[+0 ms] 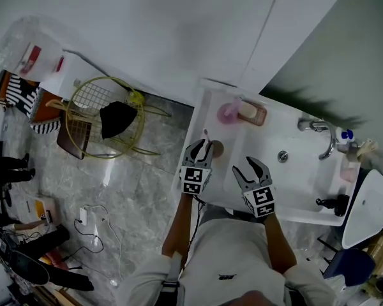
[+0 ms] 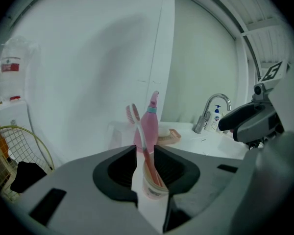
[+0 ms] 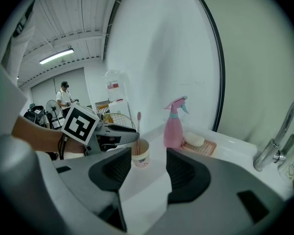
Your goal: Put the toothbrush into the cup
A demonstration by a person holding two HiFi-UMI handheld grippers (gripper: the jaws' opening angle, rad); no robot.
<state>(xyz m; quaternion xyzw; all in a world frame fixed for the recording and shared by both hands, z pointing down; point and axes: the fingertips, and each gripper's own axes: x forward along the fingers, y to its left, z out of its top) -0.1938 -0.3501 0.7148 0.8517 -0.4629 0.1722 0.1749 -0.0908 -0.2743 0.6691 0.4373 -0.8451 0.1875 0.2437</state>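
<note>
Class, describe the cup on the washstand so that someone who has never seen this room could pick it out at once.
Find the white washstand, then its end away from the tap. There, nearer the front edge than the pink spray bottle and the soap tray, stands the cup. It is the only short, open-topped pot, and a toothbrush stands in it.

Person at the counter wears a pale short-sleeved shirt (image 1: 230, 254) with a small dark logo (image 1: 226, 276). The left tool (image 1: 204, 146) and right tool (image 1: 250, 166) match: grey bodies, black pads (image 3: 118, 168) and, behind the jaws, a cube (image 1: 192, 179) of black-and-white square markers. Dark cables (image 3: 63, 146) run behind the left tool's cube.
</note>
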